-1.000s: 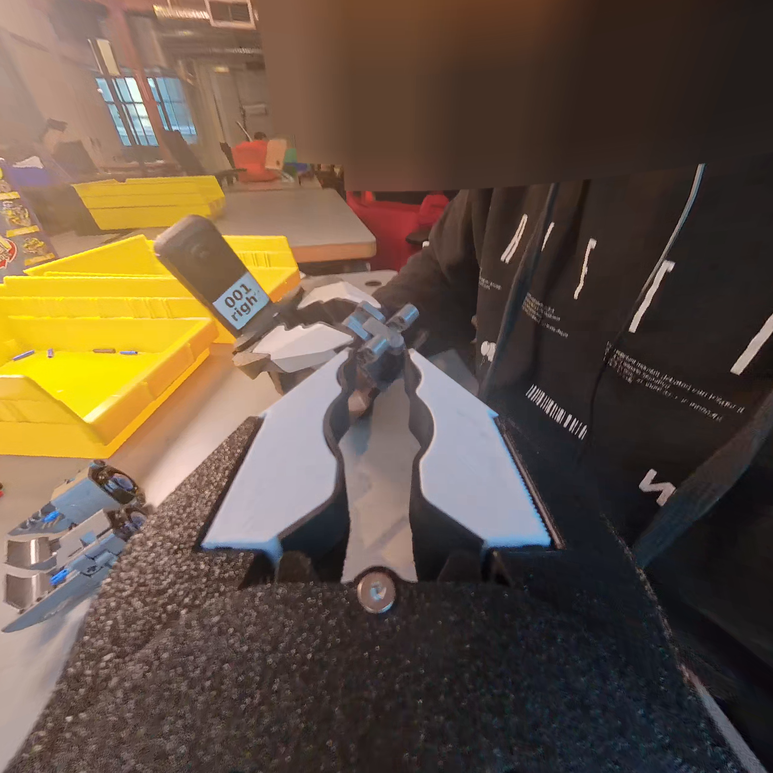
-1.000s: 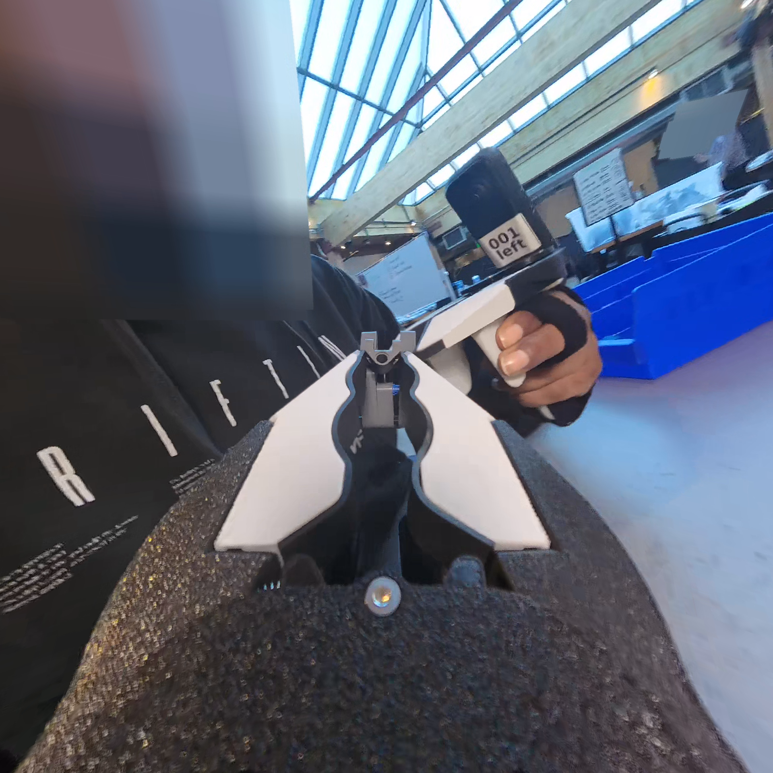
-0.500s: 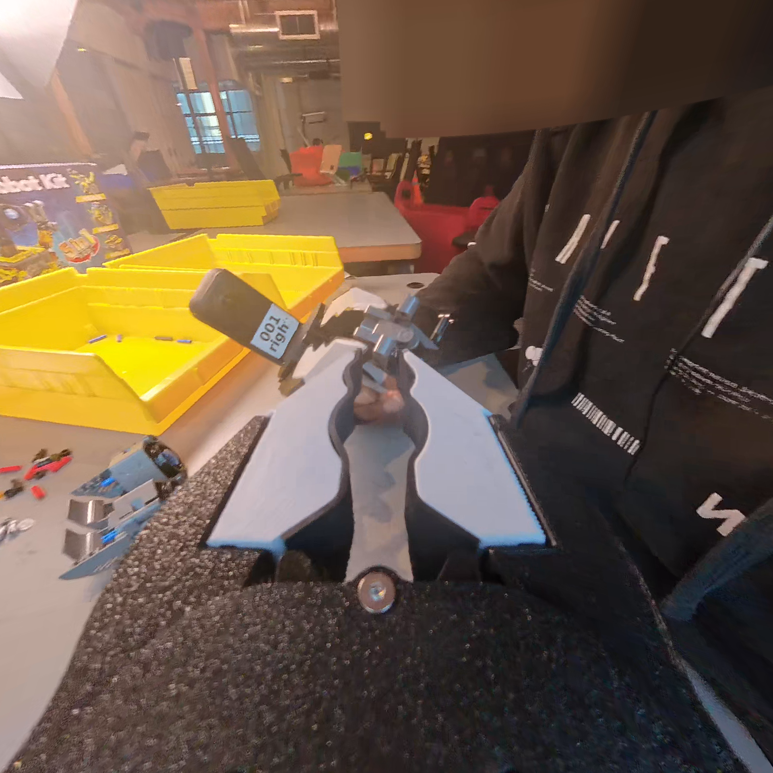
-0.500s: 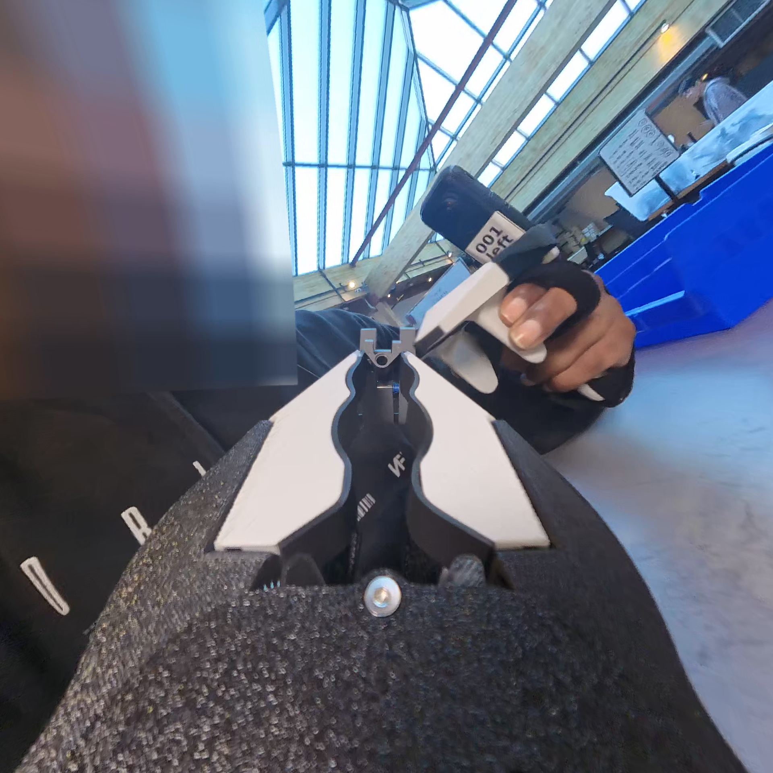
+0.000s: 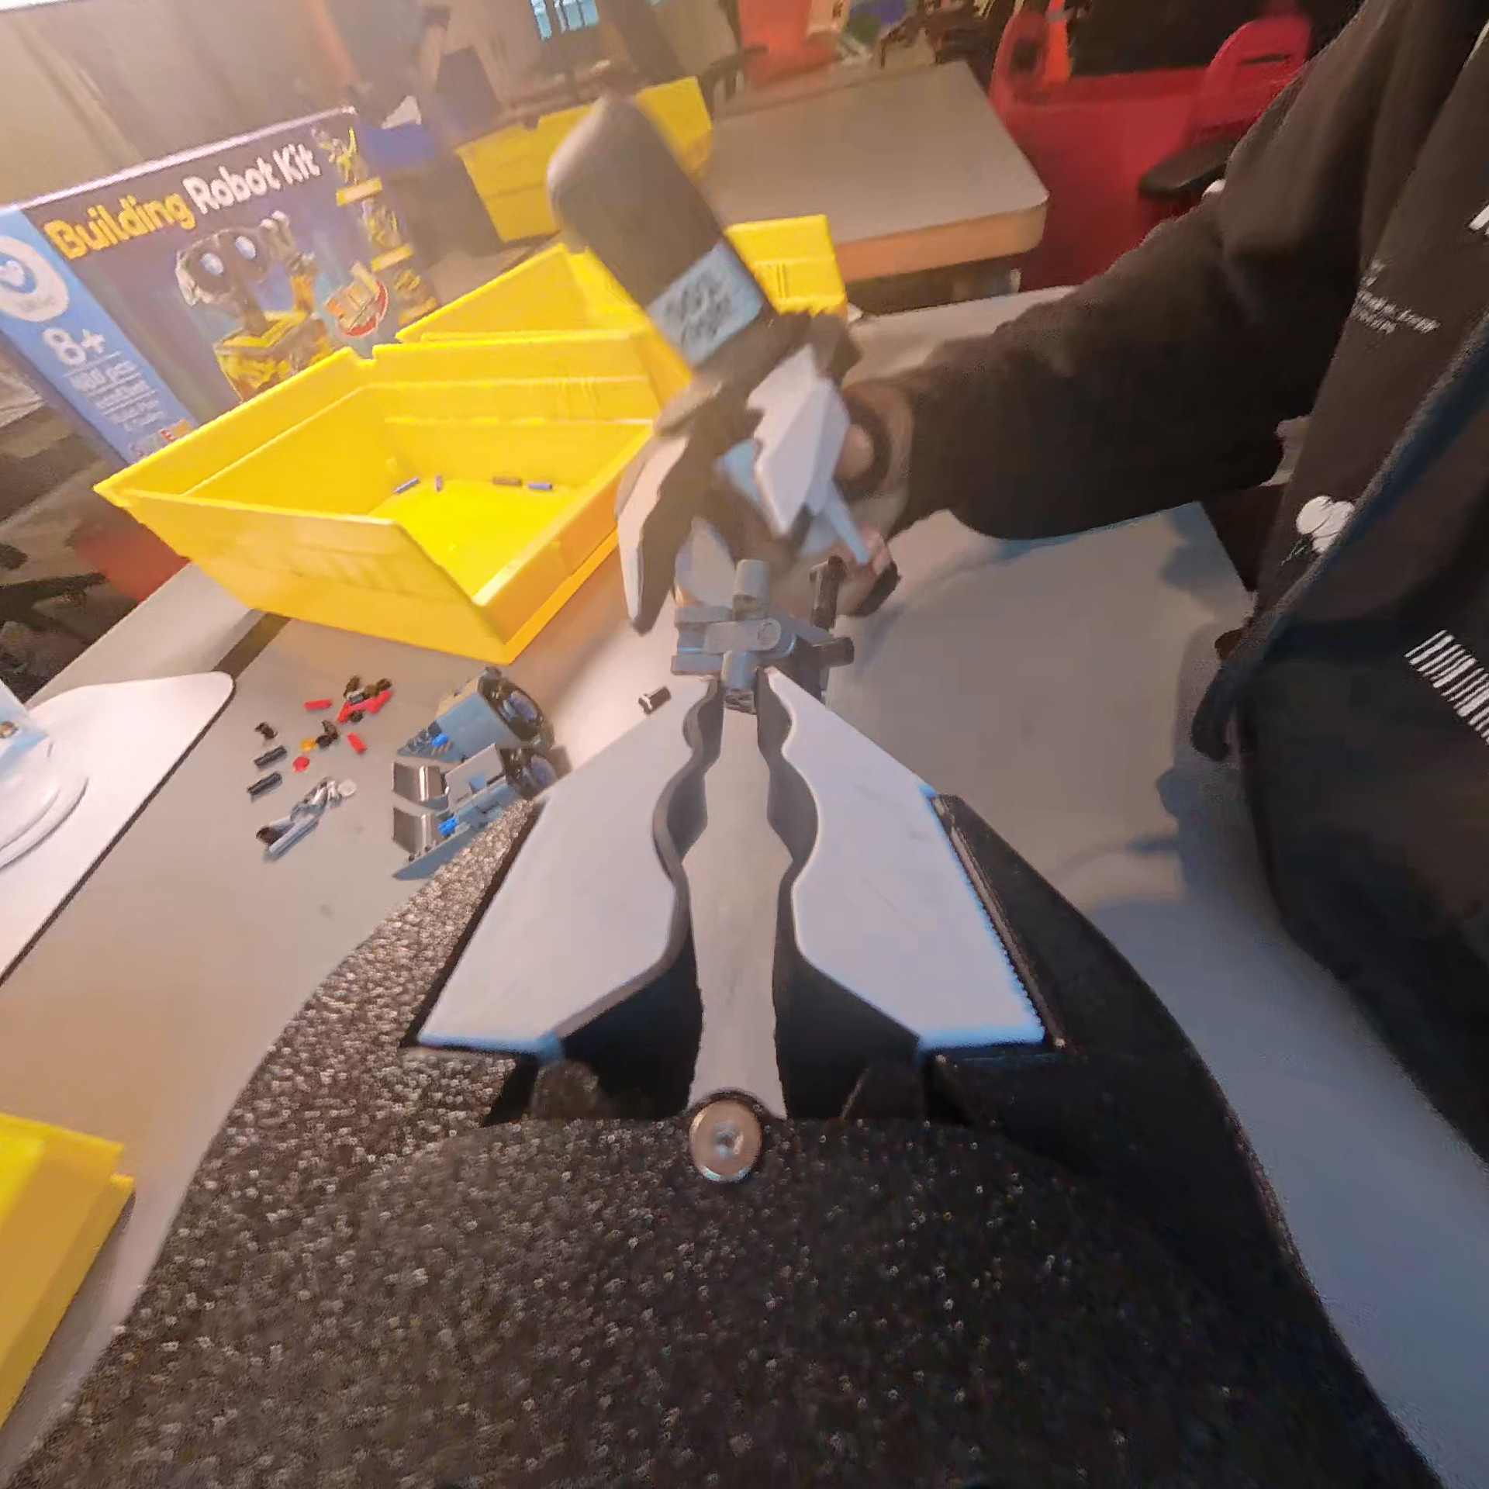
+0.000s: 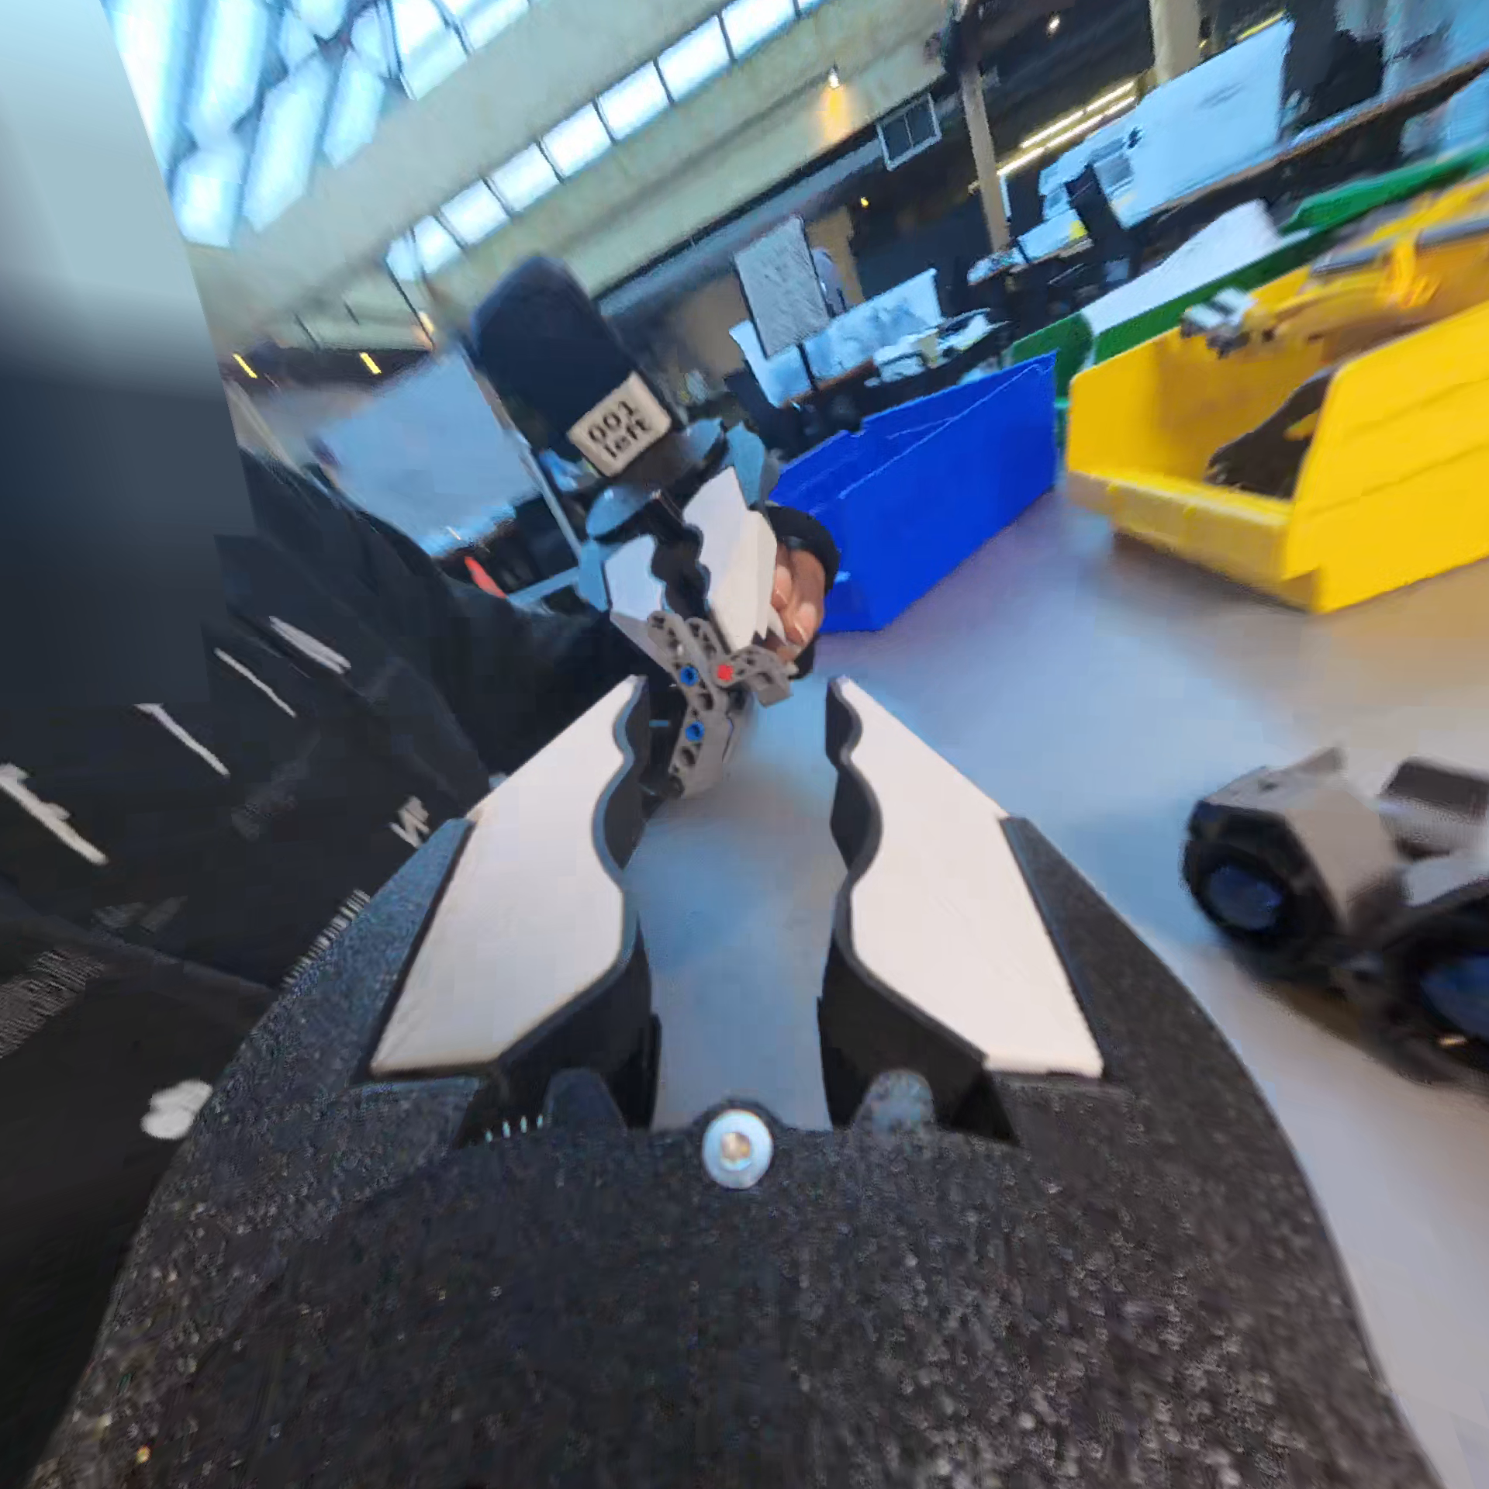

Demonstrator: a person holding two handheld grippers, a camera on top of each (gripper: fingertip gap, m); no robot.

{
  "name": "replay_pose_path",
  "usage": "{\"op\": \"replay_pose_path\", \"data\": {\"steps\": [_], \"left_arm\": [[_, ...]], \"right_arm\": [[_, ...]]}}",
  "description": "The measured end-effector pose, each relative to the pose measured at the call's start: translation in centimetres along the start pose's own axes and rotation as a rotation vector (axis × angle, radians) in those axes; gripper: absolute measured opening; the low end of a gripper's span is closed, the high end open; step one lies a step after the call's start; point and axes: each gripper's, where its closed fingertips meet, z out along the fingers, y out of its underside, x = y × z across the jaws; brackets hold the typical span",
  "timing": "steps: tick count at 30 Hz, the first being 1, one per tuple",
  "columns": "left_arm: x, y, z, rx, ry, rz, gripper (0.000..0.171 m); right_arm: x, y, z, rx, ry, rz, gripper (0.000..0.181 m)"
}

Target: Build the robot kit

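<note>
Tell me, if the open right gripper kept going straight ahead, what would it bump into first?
Probably the grey brick assembly that the left gripper grips, just past the right gripper; depth is unclear.

White fingers [image 5: 870, 870], black foam housing [image 5: 725, 1289]

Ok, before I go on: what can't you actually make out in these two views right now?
- Right gripper, left wrist view: motion-blurred, its fingertips unclear.
- Small loose parts, left wrist view: too small to identify.
- Wheeled grey assembly, right wrist view: blurred, cut by the right edge.
- Grey brick assembly: grip point hidden by the fingers.
</note>
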Motion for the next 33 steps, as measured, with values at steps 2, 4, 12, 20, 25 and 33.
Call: {"op": "replay_pose_path", "data": {"steps": [2,4,12,20,25,33], "left_arm": [[0.0,0.7,0.3,-0.044,-0.005,0.013,0.007],[0.3,1.2,0.7,-0.082,-0.004,0.039,0.007],[0.9,1.8,1.0,-0.11,0.009,0.066,0.007],[0.4,1.9,1.1,-0.117,0.004,0.024,0.007],[1.0,1.9,1.2,-0.125,0.015,0.054,0.007],[2.1,2.1,0.6,-0.162,0.038,0.201,0.005]], "right_arm": [[-0.1,0.8,0.4,-0.113,0.09,-0.21,0.046],[0.1,1.7,1.0,-0.19,0.161,-0.336,0.035],[0.3,2.8,1.2,-0.204,0.123,-0.137,0.029],[0.8,3.1,1.5,-0.246,0.165,-0.165,0.044],[0.7,4.2,1.9,-0.29,0.143,-0.175,0.036],[0.0,5.4,2.6,-0.298,0.066,-0.024,0.03]]}}
